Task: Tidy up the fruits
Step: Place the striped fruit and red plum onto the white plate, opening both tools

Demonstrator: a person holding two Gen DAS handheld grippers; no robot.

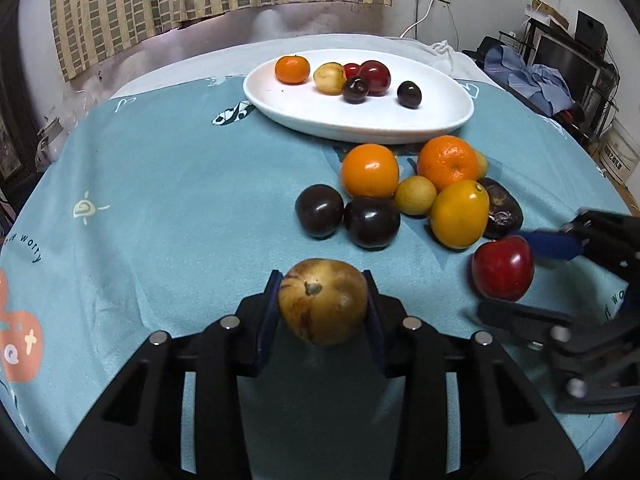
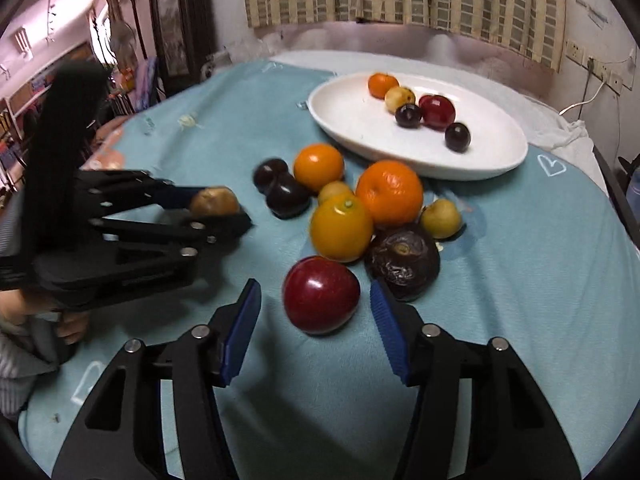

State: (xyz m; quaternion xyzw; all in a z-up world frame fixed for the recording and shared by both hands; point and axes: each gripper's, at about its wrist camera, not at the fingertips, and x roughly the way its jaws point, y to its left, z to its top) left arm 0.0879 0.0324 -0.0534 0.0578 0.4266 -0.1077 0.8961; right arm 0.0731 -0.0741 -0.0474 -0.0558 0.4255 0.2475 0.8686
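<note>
My left gripper (image 1: pixel 323 300) is shut on a brownish-yellow fruit (image 1: pixel 323 307) and holds it above the blue cloth; it also shows in the right wrist view (image 2: pixel 214 201). My right gripper (image 2: pixel 316 320) is open, its blue pads either side of a red apple (image 2: pixel 321 295) on the cloth, apart from it. The apple also shows in the left wrist view (image 1: pixel 503 268). A white oval plate (image 1: pixel 304 108) at the back holds several small fruits. A pile of oranges (image 1: pixel 370 170), dark plums (image 1: pixel 319 211) and yellow fruits lies in front of the plate.
A wrinkled dark fruit (image 2: pixel 404 260) lies right beside the apple. The blue tablecloth (image 1: pixel 180 184) covers a round table. A curtain and wall stand behind; clothes and shelves (image 1: pixel 560 68) are at the far right.
</note>
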